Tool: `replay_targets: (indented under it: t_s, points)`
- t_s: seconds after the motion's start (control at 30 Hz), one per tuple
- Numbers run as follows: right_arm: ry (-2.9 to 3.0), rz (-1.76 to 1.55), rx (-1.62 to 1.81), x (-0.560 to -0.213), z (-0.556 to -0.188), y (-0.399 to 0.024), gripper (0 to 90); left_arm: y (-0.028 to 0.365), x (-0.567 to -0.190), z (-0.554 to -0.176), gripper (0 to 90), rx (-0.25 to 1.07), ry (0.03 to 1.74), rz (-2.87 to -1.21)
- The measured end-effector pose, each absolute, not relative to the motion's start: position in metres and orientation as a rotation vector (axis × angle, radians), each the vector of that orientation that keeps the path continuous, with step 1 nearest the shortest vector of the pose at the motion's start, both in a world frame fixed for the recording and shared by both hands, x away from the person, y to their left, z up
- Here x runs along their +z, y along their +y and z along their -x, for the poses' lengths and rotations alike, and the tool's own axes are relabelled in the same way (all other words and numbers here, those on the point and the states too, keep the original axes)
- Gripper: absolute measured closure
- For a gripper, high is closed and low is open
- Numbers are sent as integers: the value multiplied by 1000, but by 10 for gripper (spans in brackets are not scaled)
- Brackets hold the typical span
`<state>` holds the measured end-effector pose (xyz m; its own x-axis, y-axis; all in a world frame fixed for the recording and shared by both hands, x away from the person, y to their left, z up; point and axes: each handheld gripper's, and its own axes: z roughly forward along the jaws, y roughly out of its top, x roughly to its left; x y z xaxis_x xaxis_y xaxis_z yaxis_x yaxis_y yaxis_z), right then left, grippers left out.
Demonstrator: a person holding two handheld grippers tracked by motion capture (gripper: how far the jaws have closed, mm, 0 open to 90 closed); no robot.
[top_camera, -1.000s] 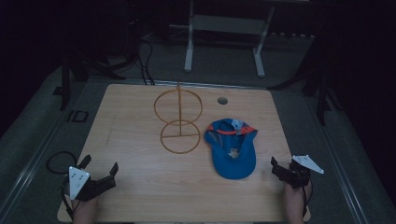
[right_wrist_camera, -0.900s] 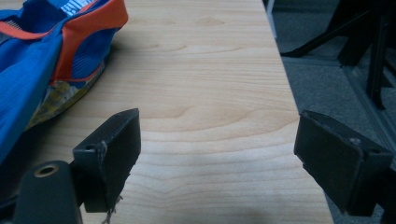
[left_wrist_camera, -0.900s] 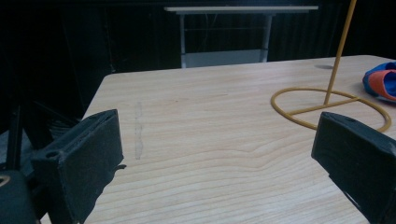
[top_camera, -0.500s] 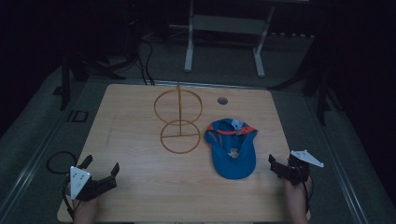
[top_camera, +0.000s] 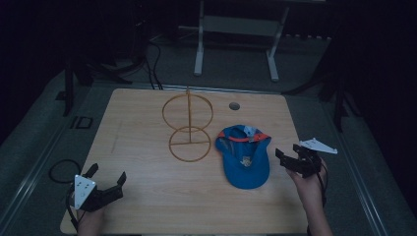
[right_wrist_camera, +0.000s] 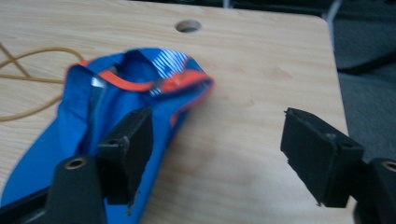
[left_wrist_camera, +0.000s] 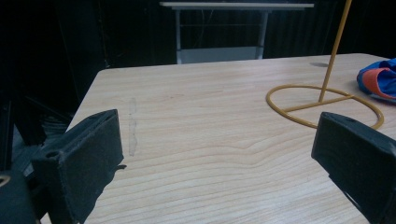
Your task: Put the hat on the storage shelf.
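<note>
Right gripper [top_camera: 290,156] has lifted off the table's near right edge and swung in toward the blue cap [top_camera: 244,157]; its jaws have just been closing a little, nothing between them. Left gripper [top_camera: 105,178] unchanged at the near left corner, jaws spread wide, empty, resting low over the table [top_camera: 137,108].

Cap lies brim toward the person, right of centre, its left edge just beside the base ring of the yellow wire stand [top_camera: 189,129] (touching or not, cannot tell). In the right gripper view the cap [right_wrist_camera: 93,121] sits under and beyond the left jaw; the right jaw hangs over bare wood. No contact yet.

Step in hand, as I read it: the approach to pick up the cap, likely to hang it on the stand.

Next move calls for: carry the right gripper further left and down, so both jaws straddle the cap's right rim near the orange band, then close on fabric. Soft cloth may slip from a shallow bite.
</note>
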<state>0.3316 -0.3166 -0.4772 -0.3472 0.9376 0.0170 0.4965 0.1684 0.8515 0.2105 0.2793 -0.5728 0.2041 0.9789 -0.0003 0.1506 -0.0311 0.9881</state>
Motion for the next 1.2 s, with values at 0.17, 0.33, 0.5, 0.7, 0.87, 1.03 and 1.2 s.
replay_targets:
  t_s: [0.17, 0.33, 0.5, 0.7, 0.87, 1.03, 1.2]
  points:
    - [1940, -1318, 1094, -468, -344, -307, 246, 280, -573, -211, 24, 987, 1154, -1423]
    - [1976, -1307, 1082, -462, -362, -295, 259, 279, -573, -211, 24, 983, 1148, -1432]
    - [2012, -1294, 1071, -460, -381, -283, 261, 279, -573, -211, 24, 980, 1146, -1437]
    - [2057, -1290, 1077, -461, -402, -273, 261, 278, -574, -211, 24, 968, 1142, -1447]
    - [2145, -1269, 1014, -467, -421, -262, 263, 278, -574, -212, 24, 961, 1139, -1452]
    - [2182, -1279, 989, -472, -436, -255, 265, 277, -574, -212, 24, 959, 1136, -1458]
    - [2229, -1290, 950, -478, -454, -248, 281, 277, -574, -212, 24, 956, 1134, -1458]
